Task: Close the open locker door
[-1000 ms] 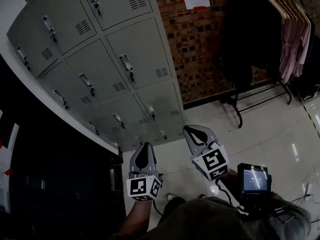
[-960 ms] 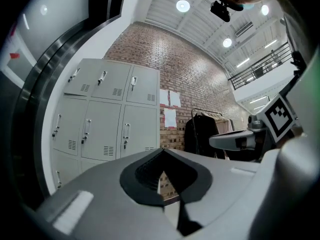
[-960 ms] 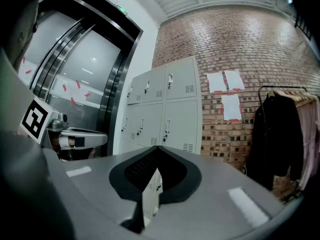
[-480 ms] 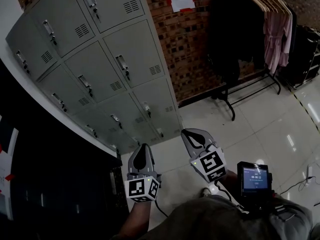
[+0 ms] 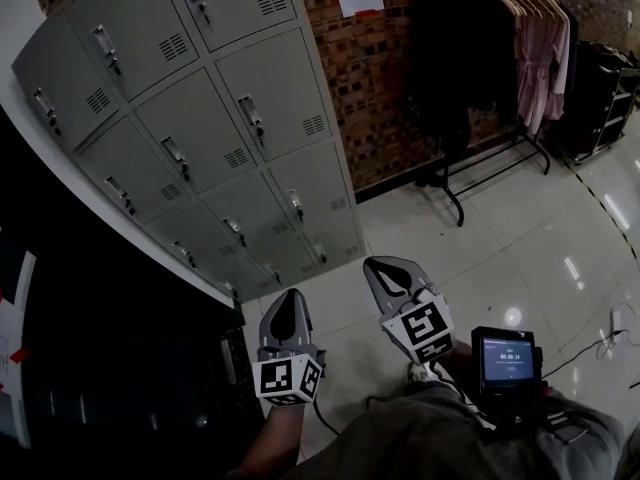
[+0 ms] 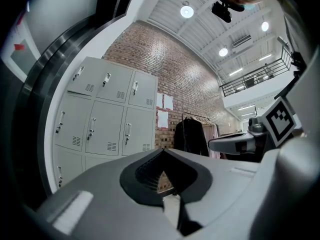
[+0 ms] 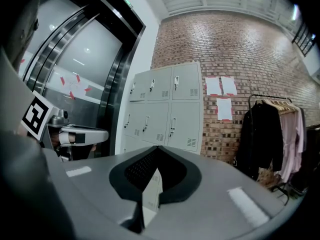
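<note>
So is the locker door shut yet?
Done, it seems: every door on the lockers in view sits flush, and none hangs open. In hand: nothing. The left gripper and right gripper are both shut, empty and held away from the lockers. Left: nothing that shows, unless an open door is out of view.

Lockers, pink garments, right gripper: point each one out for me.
lockers (image 5: 265, 88), head view, on the grey panel of a middle-row door.
pink garments (image 5: 540, 48), head view, on the hanging cloth.
right gripper (image 5: 388, 265), head view, at its closed jaw tips.
</note>
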The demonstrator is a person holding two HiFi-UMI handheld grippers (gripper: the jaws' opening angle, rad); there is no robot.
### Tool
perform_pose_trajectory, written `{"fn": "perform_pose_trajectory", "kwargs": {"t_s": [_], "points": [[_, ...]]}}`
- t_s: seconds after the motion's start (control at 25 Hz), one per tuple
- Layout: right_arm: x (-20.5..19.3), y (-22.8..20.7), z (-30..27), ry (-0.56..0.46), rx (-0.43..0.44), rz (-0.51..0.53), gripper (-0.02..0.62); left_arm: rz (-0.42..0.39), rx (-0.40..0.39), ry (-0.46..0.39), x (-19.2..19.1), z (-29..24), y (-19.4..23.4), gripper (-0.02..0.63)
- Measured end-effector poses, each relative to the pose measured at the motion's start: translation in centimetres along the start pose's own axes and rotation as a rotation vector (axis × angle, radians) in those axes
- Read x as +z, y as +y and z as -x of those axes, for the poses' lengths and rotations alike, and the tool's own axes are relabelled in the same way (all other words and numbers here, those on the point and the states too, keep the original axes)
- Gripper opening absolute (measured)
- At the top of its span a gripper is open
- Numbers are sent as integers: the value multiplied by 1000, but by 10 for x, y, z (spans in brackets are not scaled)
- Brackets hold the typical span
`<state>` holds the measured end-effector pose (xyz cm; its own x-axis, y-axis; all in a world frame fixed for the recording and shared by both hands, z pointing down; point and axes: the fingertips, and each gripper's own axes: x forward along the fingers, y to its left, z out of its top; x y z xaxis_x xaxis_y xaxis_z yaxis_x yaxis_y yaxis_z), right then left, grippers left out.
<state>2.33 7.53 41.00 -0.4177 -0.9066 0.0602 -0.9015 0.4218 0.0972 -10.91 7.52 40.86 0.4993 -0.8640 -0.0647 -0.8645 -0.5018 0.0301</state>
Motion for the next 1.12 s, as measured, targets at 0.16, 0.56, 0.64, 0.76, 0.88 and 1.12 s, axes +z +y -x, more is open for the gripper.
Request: {"fn": "perform_pose_trajectory", "kwargs": {"t_s": [0.16,0.56,0.64,0.76,0.88,1.12], "points": [[6,3,-2,-14,6,5,6,0,7,-4,2,-1,3,-3],[11,2,-5,-17,-1,29,6,3,-2,-17,7,-3,2,-3],[11,0,-5,-21,-5,42,6,5,-7,-21,7,-5,-1,-3],[11,-2,-3,-24,-9,49,6,8,-15,-18,8,-7,-6,-3],[11,-2,-2,-24,-11,53,6,7,-25,-23,4,-9,-7,-3],[6,-2,-1,-23,-5,69,6,8,-20,-18,1,-8,-8,-3]]}}
